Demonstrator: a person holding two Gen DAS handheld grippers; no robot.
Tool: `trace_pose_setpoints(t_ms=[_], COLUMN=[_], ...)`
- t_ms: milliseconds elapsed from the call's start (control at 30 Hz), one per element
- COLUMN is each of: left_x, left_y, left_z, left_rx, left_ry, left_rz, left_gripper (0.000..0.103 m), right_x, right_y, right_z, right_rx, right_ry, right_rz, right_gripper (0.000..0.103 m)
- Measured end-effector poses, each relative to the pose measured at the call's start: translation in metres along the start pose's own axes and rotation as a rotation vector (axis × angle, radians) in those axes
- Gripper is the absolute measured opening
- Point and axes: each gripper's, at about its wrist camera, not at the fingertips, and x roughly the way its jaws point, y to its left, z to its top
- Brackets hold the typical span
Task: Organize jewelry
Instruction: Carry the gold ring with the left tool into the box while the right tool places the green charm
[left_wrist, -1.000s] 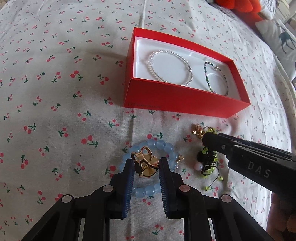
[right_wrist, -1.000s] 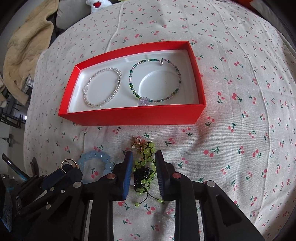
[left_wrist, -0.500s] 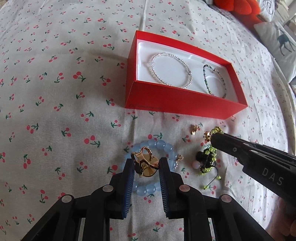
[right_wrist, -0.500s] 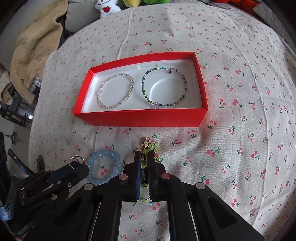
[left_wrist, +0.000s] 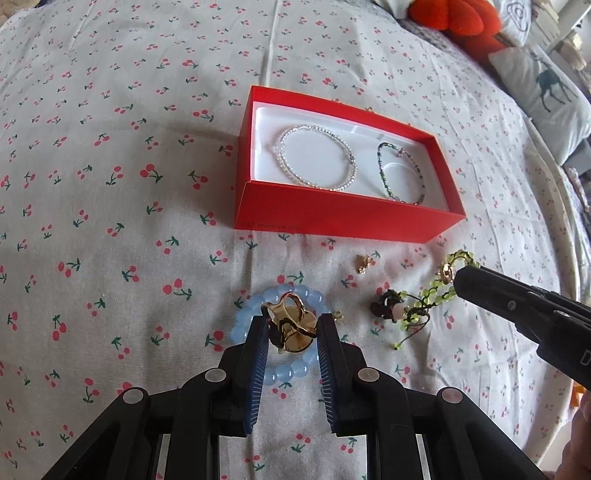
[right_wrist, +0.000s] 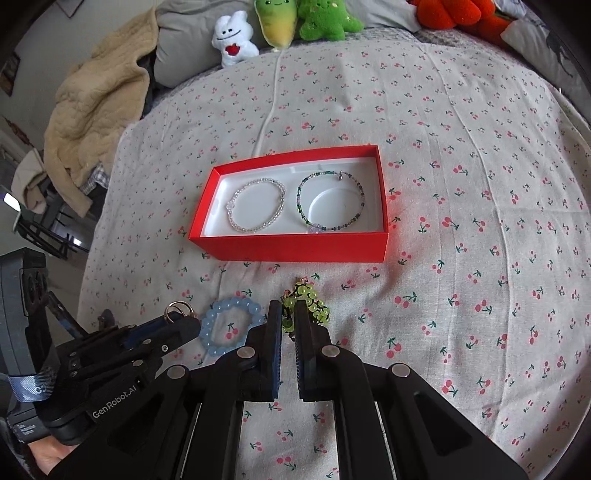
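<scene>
Lying on cherry-print bed sheet (left_wrist: 110, 184), everything; no worktop here. Going L to R.

L tongs (left_wrist: 290, 332): clamping gold ring (left_wrist: 290, 326) between blue pads, narrow gap, ring tilted w/ band sticking up. Hovering over blue bead bracelet (left_wrist: 280, 332), which is resting flat on the sheet, not gripped.

Centre, further back: red box (right_wrist: 288, 245) sitting open, white liner inside. Holding clear bead bracelet (right_wrist: 256, 205) in L half and green-purple bracelet (right_wrist: 330, 205) in R half, both lying flat, apart from each other.

Between box and tongs: small gold earring (left_wrist: 364, 263) lying loose on sheet; another tiny gold piece just R of the blue bracelet, too small to tell.

R tongs (right_wrist: 289, 319): pinching nearly shut on green bead bracelet (right_wrist: 306, 299), near its gold clasp end. In L wrist view, dark knot, pink bead and cord tail dangling low, prob. touching the sheet.

Doing this step well, as judged: lifting R tongs higher till the tail is clearing the box's near wall, then carrying fwd over free liner space, avoiding dragging cord across the earring. Keeping pinch firm, since beads are slippery. Lowering before opening, so strand is coiling inside, not draping over the rim. Keeping L tongs steady, out of R's path.
</scene>
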Motion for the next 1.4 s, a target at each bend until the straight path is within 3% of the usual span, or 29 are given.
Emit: trace_pose_setpoints(t_ms=[567, 1000, 1167, 1400], left_x=[-0.025, -0.008, 0.009, 0.035], left_y=[-0.002, -0.011, -0.015, -0.02], left_z=[0.019, 0.056, 0.067, 0.074], left_rx=[-0.029, -0.012, -0.017, -0.005], left_ry=[-0.093, -0.153, -0.145, -0.108], left_rz=[-0.063, -0.101, -0.114, -0.077], left_gripper=[0.021, 0.021, 0.021, 0.021], right_x=[-0.036, -0.032, -0.017, 0.011], right_y=[0.002, 0.005, 0.003, -0.015], right_z=[0.013, 0.046, 0.059, 0.071], right_rx=[-0.001, 0.026, 0.031, 0.08], right_ry=[-0.125, -0.217, -0.225, -0.171], right_rz=[0.025, 0.057, 0.055, 0.021], right_gripper=[0.006, 0.006, 0.006, 0.006])
